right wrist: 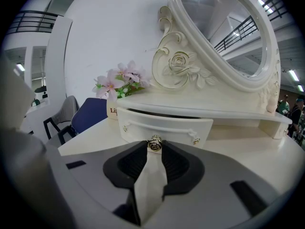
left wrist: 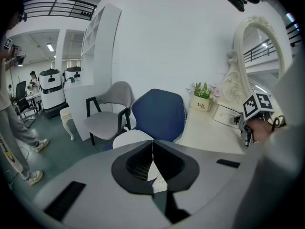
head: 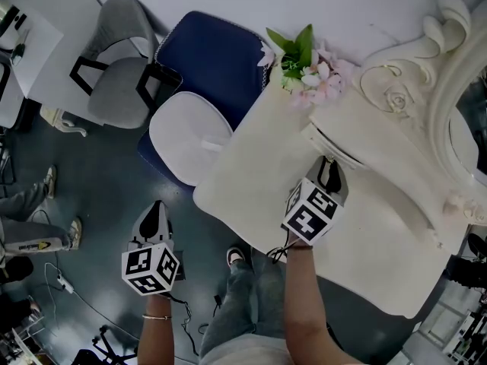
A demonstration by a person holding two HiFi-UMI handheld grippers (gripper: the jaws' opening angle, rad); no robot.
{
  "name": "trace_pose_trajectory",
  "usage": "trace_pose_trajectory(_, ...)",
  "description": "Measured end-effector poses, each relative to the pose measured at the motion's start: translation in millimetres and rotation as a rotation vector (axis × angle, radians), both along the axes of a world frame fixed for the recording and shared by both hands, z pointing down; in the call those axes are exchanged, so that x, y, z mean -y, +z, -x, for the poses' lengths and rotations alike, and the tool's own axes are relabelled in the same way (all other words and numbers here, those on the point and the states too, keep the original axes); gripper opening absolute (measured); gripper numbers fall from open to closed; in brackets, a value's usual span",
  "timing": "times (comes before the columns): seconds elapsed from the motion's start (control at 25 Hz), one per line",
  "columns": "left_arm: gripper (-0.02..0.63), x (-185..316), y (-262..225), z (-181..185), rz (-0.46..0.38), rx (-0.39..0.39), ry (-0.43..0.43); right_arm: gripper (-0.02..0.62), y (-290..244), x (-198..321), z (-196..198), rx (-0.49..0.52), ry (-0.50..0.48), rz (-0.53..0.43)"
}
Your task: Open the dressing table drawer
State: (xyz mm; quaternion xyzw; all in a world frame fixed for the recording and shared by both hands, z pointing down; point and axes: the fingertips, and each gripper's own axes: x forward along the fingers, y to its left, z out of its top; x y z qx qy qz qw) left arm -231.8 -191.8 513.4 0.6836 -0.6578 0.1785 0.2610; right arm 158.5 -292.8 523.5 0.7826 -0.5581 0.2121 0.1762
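The cream dressing table (head: pixel 251 173) fills the right of the head view. Its small upper drawer (right wrist: pixel 167 125) stands pulled out a little, with a dark gap above its curved front. My right gripper (head: pixel 329 175) reaches over the tabletop to the drawer front. In the right gripper view its jaws are shut on the round metal knob (right wrist: pixel 155 144) at the middle of the drawer front. My left gripper (head: pixel 154 217) hangs over the floor left of the table, away from the drawer. Its jaws (left wrist: pixel 152 149) meet with nothing between them.
A pot of pink flowers (head: pixel 308 71) stands on the table's far left corner, and the carved oval mirror (head: pixel 456 90) rises behind the drawer. A blue chair (head: pixel 209 59) with a white cushion (head: pixel 190 147) and a grey chair (head: pixel 122 67) stand left of the table. Someone's legs (head: pixel 30 211) show at far left.
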Motion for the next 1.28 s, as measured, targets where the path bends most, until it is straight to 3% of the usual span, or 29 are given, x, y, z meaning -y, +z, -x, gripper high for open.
trace_pose_trajectory(1.28, 0.018, -18, -9, -1, -0.017, 0.004, -0.017, 0.102, 0, -12, 5, 0.012, -0.016, 0.002)
